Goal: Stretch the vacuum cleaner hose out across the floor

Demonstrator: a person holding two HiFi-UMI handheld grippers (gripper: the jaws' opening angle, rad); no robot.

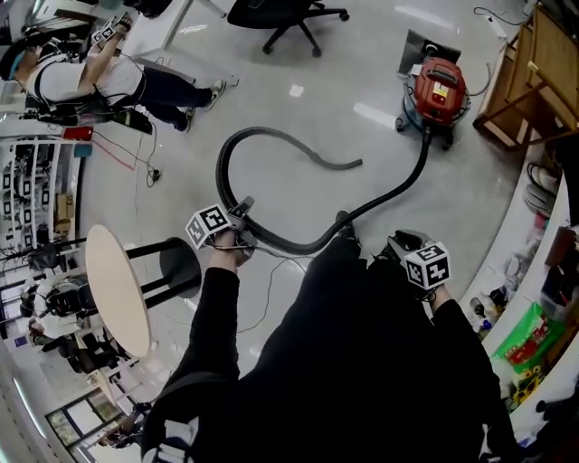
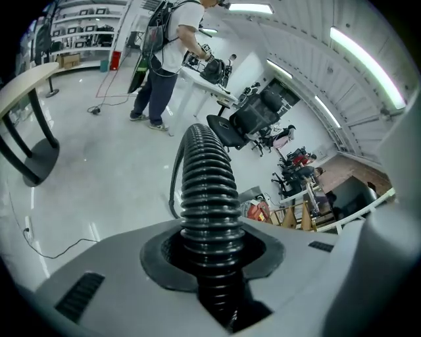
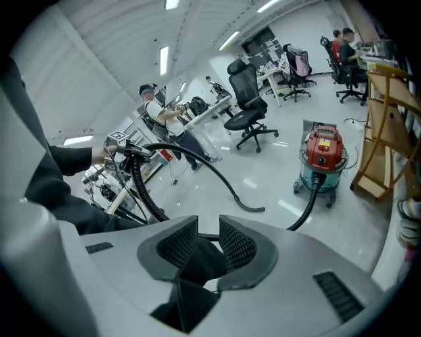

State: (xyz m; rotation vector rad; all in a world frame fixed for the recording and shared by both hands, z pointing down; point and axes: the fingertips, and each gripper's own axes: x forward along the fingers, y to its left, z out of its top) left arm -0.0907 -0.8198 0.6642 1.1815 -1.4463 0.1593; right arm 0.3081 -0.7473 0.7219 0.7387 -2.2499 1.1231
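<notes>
While L tool (image 2: 210, 253) clamps hose (image 2: 207, 191), R tool (image 3: 205, 237) narrowly apart, nothing gripped, red vac (image 3: 322, 155) beyond.

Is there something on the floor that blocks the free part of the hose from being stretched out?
Nothing lies close around the hose loop; the floor there is bare. Farther off, an office chair and a person are beyond it, a round table to its left.

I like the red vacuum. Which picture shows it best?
The right gripper view: the vacuum stands whole, red top, teal tub. The head view shows it from above. The left gripper view shows only a tiny bit beside the hose.
</notes>
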